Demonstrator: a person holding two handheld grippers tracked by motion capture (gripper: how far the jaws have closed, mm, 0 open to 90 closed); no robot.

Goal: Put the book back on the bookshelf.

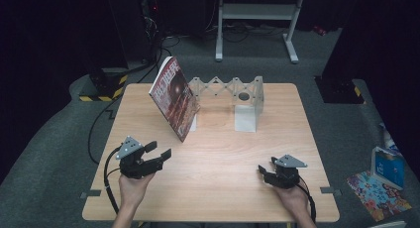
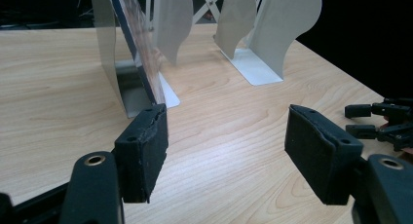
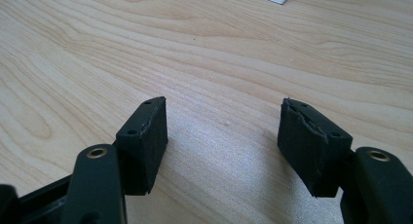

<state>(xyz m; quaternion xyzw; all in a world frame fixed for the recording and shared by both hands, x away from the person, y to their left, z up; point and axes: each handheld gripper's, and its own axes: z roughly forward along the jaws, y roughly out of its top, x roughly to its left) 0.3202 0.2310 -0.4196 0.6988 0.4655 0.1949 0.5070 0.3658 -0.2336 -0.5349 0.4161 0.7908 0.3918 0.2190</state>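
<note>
A book with a dark red cover leans tilted against the left end of a white expanding book rack at the back middle of the wooden table. My left gripper hovers at the front left, open and holding nothing, a short way from the book's lower corner. In the left gripper view its open jaws frame the book's lower edge and the rack's white dividers. My right gripper rests low at the front right, open with bare table between its pads.
The rack's white foot plate stands right of the book. Beyond the table are a white metal frame, cables on the grey carpet and a yellow-black striped base. A blue box lies on the floor at right.
</note>
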